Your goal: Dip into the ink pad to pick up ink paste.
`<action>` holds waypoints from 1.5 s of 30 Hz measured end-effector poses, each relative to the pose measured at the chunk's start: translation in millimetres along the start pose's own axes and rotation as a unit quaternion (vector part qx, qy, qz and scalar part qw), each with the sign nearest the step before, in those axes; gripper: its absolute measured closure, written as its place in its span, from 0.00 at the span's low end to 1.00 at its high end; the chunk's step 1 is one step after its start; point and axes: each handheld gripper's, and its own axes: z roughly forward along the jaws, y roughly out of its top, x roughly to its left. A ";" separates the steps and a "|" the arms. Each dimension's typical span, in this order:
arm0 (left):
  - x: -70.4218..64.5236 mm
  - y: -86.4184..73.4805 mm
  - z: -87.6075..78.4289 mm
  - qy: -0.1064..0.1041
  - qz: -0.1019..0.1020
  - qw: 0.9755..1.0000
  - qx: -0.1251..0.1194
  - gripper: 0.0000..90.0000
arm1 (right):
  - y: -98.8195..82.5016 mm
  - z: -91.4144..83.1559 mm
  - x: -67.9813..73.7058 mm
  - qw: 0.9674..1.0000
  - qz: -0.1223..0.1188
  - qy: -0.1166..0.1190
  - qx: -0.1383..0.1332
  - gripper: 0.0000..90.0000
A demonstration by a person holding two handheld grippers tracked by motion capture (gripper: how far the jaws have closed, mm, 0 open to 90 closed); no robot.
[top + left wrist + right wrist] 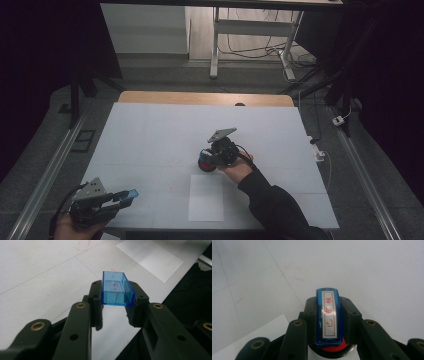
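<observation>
A clear blue rectangular cap [115, 285] sits between the jaws of my left gripper [116, 296], open side up, above the white table top. From above, that left gripper [127, 196] hovers at the table's front left corner with the blue cap [132, 193] at its tip. My right gripper [328, 305] is shut on a blue stamp [328, 317] that carries a white label with red characters and has a red base. In the high view the right gripper [209, 159] points left and down near the table's middle, with the stamp [205, 164] on or just above the surface.
A white sheet of paper [206, 198] lies on the white table [150, 130] just in front of the right hand. Faint red marks dot the surface. The table's near edge runs close under the left gripper. Desks and cables stand beyond the far edge.
</observation>
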 end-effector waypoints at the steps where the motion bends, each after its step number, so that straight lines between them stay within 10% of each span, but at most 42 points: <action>1: 0.0 0.0 0.1 0.000 -0.001 1.000 0.000 0.76 | 0.4 -1.1 0.5 1.000 0.001 0.001 -0.003 0.77; 45: -0.1 0.4 0.7 -0.005 0.004 1.000 0.003 0.76 | -11.5 -51.5 29.0 0.998 -0.021 0.054 -0.035 0.77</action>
